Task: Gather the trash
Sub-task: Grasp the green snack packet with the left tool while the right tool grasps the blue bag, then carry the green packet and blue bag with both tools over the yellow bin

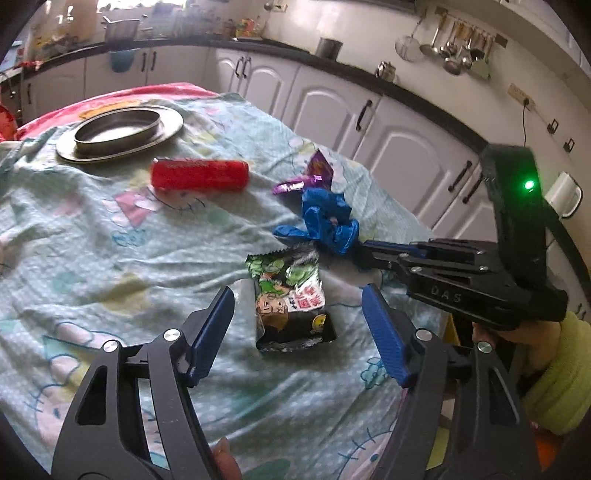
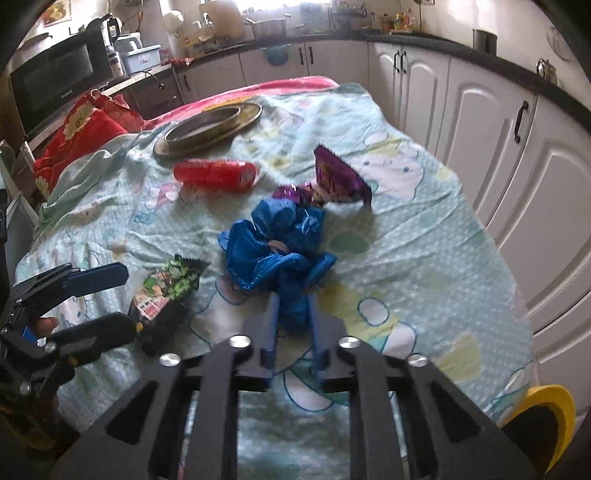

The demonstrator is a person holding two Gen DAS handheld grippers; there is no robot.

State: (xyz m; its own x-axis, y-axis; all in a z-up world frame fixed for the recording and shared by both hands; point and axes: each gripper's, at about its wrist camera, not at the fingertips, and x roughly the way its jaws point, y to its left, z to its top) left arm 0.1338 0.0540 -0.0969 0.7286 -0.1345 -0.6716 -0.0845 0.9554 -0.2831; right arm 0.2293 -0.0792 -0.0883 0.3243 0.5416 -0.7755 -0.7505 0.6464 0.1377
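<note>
Currently right gripper (image 2: 293,314) is clamping the blue plastic bag (image 2: 275,243) mid-table, left gripper (image 1: 297,325) is hanging with jaws apart around the green snack packet (image 1: 291,295), not touching, both angling downward, with open cloth (image 1: 92,240) spreading toward the far tray (image 1: 118,131).

White cabinets (image 1: 325,107) with arched door panels and dark handles are running along two walls of a kitchen, topped by a dark worktop (image 1: 417,99). Bright daylight is pouring in through a window (image 2: 273,5) behind the far worktop, washing out the pots and jars standing there. Ladles and strainers (image 1: 454,48) are hanging on a rail against the white wall. A black microwave (image 2: 55,79) is sitting at the far left. In the middle, the surface is lying under a pale green cartoon-print cloth (image 1: 92,229), with a pink cloth (image 2: 280,86) showing at its far end.
</note>
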